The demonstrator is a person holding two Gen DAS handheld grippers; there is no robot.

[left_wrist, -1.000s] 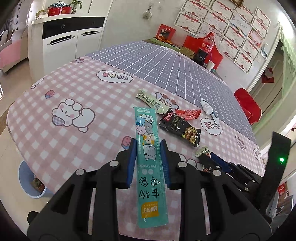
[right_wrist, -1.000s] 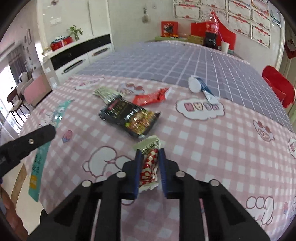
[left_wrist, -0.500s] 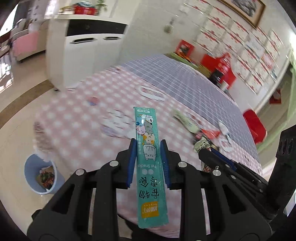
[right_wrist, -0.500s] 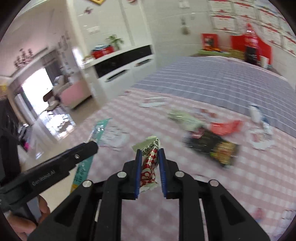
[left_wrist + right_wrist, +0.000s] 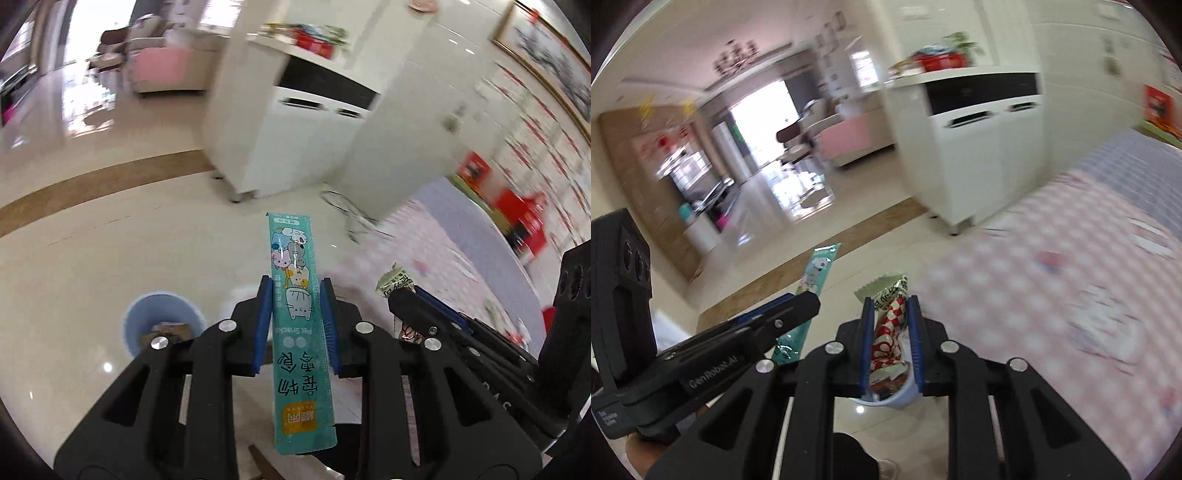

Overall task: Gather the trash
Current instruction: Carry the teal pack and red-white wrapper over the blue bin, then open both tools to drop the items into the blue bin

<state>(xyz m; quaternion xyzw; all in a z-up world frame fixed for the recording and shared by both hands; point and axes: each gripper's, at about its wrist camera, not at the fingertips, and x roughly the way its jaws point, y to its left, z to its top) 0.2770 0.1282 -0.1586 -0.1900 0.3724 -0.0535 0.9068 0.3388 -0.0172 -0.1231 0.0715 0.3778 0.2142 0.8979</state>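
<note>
My left gripper (image 5: pixel 295 291) is shut on a long teal pet-snack sachet (image 5: pixel 299 314), which stands upright between the blue pads. My right gripper (image 5: pixel 891 306) is shut on a crumpled red-and-white checked wrapper (image 5: pixel 888 325). Both grippers hang over the pale tiled floor, left of the pink checked table (image 5: pixel 1071 295). A light blue trash bin (image 5: pixel 162 323) with scraps inside stands on the floor, below and left of the left gripper. In the right wrist view only the bin's rim (image 5: pixel 901 397) shows, beneath the pads. The left gripper (image 5: pixel 812 295) with its sachet (image 5: pixel 809 291) also shows there.
A white cabinet (image 5: pixel 306 140) on small feet stands beyond the bin, close to the table's far corner. The table edge (image 5: pixel 424 236) runs along the right. Open tiled floor stretches left toward a pink sofa (image 5: pixel 166 70). The view is motion-blurred.
Both grippers have swung left off the table and now hang over the floor, each still holding its wrapper. The blue bin has come closer, nearly under them.
</note>
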